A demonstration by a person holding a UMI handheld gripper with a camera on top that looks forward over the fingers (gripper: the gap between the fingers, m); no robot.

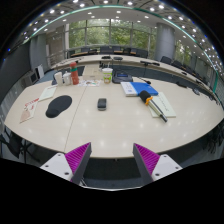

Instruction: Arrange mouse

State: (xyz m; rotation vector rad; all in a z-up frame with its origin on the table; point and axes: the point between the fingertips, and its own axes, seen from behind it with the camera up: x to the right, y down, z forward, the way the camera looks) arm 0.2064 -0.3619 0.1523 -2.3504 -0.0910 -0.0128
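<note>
A small dark computer mouse [101,102] is being seen lying on the pale, wide tabletop [115,125], right of a black oval mouse mat [58,105], well beyond the gripper [112,157], whose magenta-padded fingers [78,156] are being held wide apart, gripping nothing.

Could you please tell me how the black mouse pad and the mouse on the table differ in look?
The mouse pad is a broad, flat oval, while the mouse is a small raised lump. The mouse pad lies left of the gripper, the mouse nearer straight ahead, both far beyond its open jaws. Both are dark and rest apart on the pale table.
</note>
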